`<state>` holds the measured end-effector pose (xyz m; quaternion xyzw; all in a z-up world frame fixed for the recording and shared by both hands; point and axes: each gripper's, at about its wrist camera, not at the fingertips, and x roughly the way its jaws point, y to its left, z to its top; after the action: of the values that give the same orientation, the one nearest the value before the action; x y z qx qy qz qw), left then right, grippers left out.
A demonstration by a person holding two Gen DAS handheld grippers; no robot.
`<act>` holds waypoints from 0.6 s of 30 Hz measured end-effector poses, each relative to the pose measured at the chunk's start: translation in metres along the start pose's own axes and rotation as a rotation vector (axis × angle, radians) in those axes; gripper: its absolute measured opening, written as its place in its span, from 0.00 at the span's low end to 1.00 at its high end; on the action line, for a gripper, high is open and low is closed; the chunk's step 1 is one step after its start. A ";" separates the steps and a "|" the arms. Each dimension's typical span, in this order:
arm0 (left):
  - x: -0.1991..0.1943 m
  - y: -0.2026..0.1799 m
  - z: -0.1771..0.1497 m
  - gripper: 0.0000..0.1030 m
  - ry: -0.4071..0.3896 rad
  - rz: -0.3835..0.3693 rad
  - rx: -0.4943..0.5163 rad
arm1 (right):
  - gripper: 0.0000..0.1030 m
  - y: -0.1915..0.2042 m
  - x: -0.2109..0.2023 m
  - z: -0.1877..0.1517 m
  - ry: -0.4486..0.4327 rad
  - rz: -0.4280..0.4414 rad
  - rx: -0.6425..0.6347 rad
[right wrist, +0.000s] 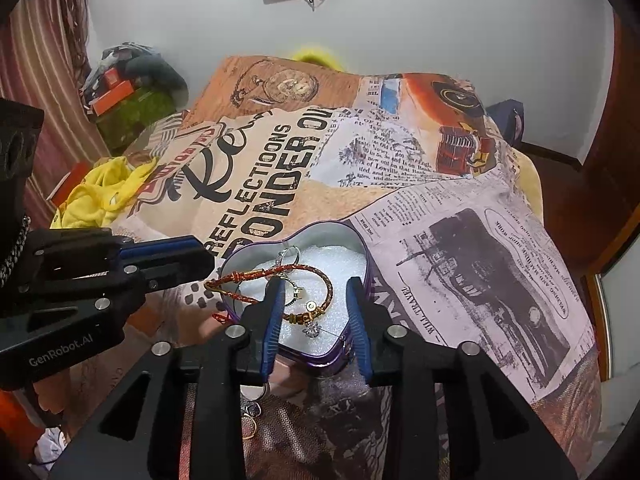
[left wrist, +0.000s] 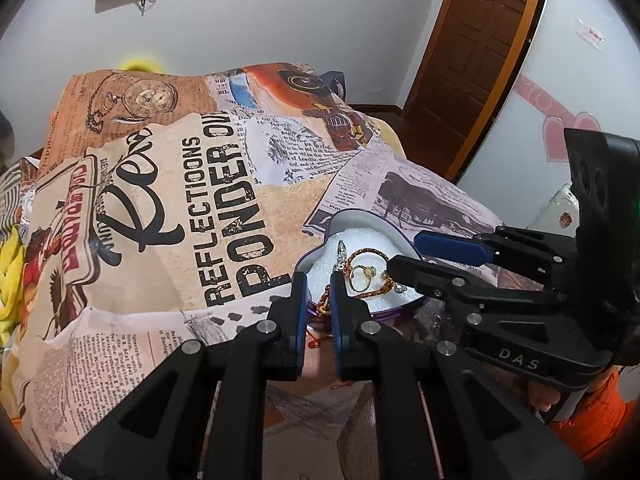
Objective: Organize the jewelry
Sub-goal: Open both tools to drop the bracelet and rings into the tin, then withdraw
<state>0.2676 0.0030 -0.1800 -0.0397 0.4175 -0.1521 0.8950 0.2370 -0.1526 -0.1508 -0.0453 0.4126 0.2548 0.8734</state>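
Jewelry sits in a heart-shaped tin (right wrist: 362, 264) lined with white foam (right wrist: 320, 258), on a bed under a newspaper-print blanket (right wrist: 460, 240). Tin lies near the blanket's near edge.

Inside: a red-and-gold braided bracelet (right wrist: 326, 278) looped across the foam, its left end hanging out over the tin's left rim. A gold ring (left wrist: 362, 274) lies inside the loop. A silver ring (right wrist: 292, 255) sits at the far side; a small crystal charm (right wrist: 311, 330) near the bracelet's clasp at the near side.

Left claw (left wrist: 316, 320): fingers close together with a narrow gap, at the tin's near-left rim. The bracelet's loose end and a red thread show in the gap; cannot tell whether they are pinched.

Right claw (right wrist: 316, 320): fingers apart, over the near part of the tin, straddling the clasp and charm, gripping nothing.

On the blanket just near of the tin, between the right claw's arms: more small pieces (right wrist: 252, 408), including a thin gold hoop.
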 end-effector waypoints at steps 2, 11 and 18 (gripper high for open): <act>-0.004 -0.001 -0.001 0.10 -0.006 0.006 0.003 | 0.30 0.001 -0.004 0.000 -0.007 -0.002 0.000; -0.029 -0.006 -0.007 0.17 -0.032 0.032 0.011 | 0.30 0.004 -0.024 0.000 -0.034 -0.020 -0.004; -0.049 -0.011 -0.015 0.31 -0.051 0.053 0.014 | 0.31 0.008 -0.038 -0.004 -0.047 -0.030 -0.010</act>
<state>0.2242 0.0087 -0.1511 -0.0264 0.3944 -0.1303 0.9093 0.2099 -0.1622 -0.1237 -0.0497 0.3902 0.2447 0.8862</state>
